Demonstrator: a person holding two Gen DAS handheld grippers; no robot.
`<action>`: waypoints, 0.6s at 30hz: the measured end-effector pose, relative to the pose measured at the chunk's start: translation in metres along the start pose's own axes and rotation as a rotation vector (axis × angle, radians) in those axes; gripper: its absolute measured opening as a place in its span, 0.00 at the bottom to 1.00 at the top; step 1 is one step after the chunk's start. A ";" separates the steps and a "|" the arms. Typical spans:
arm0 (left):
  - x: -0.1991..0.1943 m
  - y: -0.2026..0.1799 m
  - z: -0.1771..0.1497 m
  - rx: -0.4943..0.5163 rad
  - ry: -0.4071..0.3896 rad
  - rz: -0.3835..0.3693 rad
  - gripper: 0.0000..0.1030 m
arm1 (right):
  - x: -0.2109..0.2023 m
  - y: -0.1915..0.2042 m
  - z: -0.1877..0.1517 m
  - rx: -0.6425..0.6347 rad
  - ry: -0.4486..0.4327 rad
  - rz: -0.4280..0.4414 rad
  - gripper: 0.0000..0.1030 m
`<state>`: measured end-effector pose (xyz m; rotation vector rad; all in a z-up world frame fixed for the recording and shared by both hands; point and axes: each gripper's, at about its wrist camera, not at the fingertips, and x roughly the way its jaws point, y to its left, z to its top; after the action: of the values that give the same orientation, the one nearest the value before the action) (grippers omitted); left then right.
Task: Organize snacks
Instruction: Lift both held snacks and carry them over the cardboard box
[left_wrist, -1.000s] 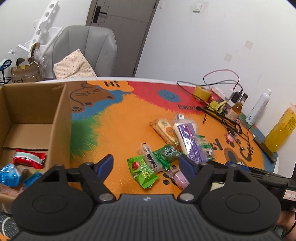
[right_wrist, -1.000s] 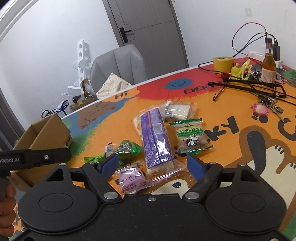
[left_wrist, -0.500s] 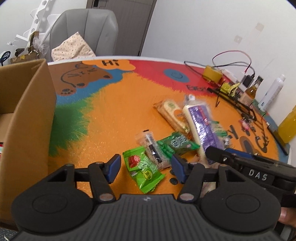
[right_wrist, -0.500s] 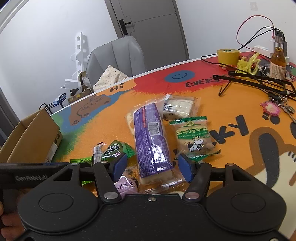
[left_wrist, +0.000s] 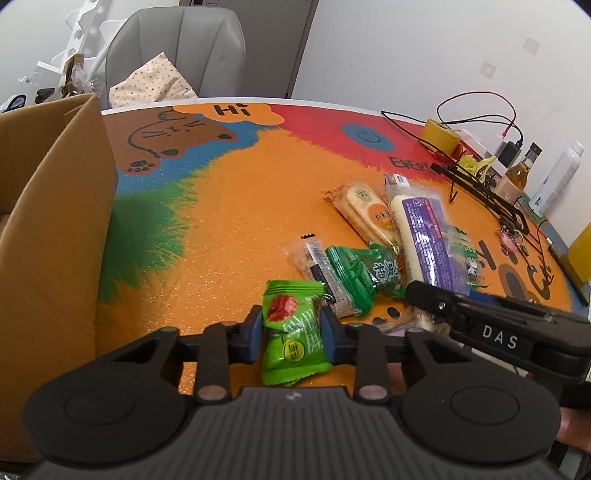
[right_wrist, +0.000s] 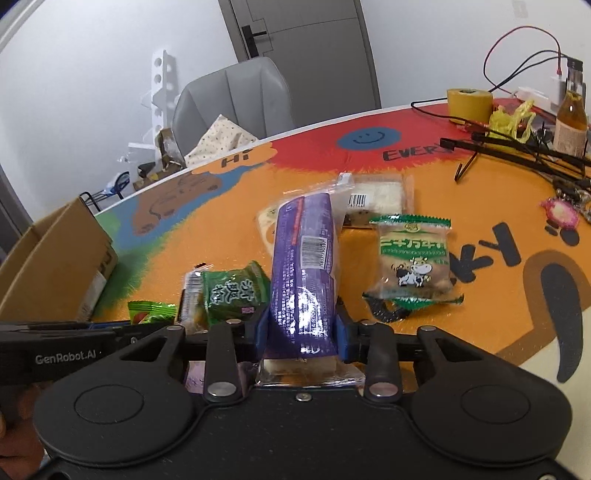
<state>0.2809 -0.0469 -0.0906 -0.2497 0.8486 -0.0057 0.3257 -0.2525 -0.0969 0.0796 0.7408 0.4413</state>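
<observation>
Green candy pkt pinched by left hand-held gripper; right clamps purple pkg.

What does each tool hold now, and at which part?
The left tool grips the bright green packet across its middle. The right tool grips the long purple package near its closest end.

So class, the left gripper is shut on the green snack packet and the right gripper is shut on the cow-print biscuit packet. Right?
Not quite. The right gripper is shut on the long purple-wrapped cake, as the right wrist view shows; the cow-print biscuit packet lies free beside it.
</observation>
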 end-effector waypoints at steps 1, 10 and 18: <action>-0.002 0.000 0.000 0.002 -0.007 0.001 0.26 | -0.002 0.001 -0.001 -0.005 -0.002 -0.001 0.31; -0.020 -0.002 -0.001 0.015 -0.054 -0.022 0.25 | -0.022 0.003 -0.003 0.012 -0.038 0.004 0.30; -0.040 -0.004 0.000 0.023 -0.097 -0.034 0.25 | -0.040 0.006 -0.003 0.027 -0.078 0.015 0.29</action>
<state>0.2545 -0.0471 -0.0601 -0.2405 0.7470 -0.0351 0.2954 -0.2639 -0.0718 0.1275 0.6698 0.4404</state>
